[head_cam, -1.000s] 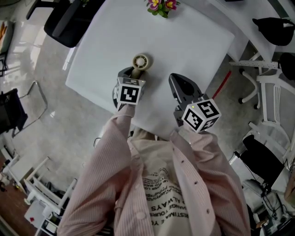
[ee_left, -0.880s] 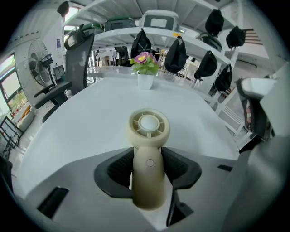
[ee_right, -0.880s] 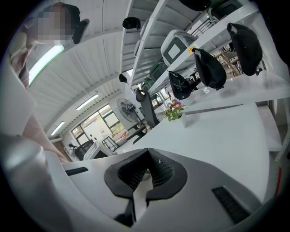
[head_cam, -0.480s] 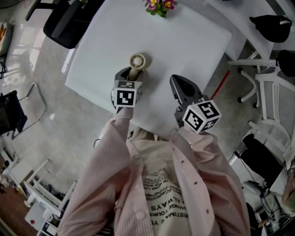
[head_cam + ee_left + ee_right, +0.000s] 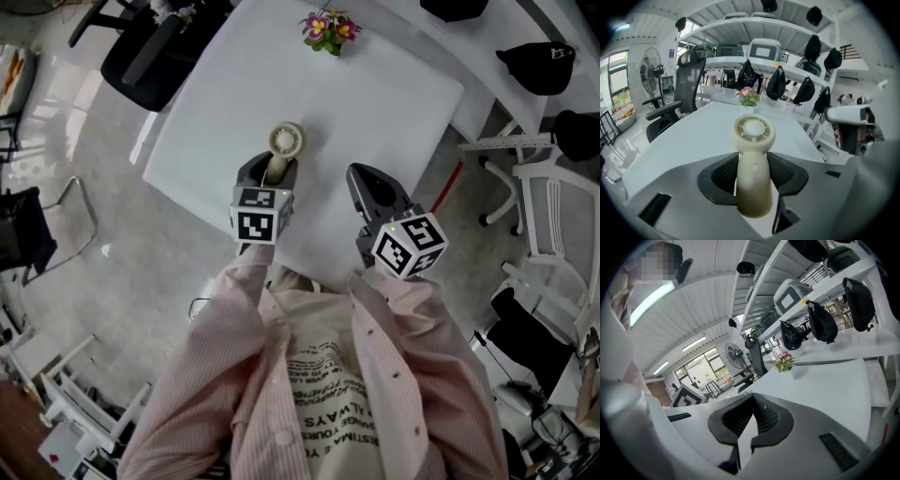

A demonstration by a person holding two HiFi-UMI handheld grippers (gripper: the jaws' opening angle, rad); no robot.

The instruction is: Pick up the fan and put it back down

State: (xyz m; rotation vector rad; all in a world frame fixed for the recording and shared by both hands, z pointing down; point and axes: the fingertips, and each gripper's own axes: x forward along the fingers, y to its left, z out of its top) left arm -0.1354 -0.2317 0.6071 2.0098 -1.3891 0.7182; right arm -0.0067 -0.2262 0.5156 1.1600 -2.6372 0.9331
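Observation:
A small cream hand-held fan (image 5: 284, 141) is held over the near part of the white table (image 5: 375, 94). My left gripper (image 5: 270, 167) is shut on its handle. In the left gripper view the fan (image 5: 753, 154) stands between the dark pads (image 5: 724, 174), with its round head toward the far side of the table. My left gripper (image 5: 753, 172) clamps the handle on both sides. My right gripper (image 5: 371, 184) hovers to the right of the fan over the table's near edge, apart from it. In its own view my right gripper (image 5: 753, 399) is shut with nothing in it.
A pot of pink and yellow flowers (image 5: 328, 26) stands at the table's far edge. A black office chair (image 5: 155, 52) sits at the far left, and white chairs (image 5: 548, 202) at the right. A pedestal fan (image 5: 650, 65) stands in the background, with shelves holding bags (image 5: 805, 89) behind the table.
My left gripper has risen with the fan in it, and the fan's head sits higher over the table. My right gripper has hardly shifted.

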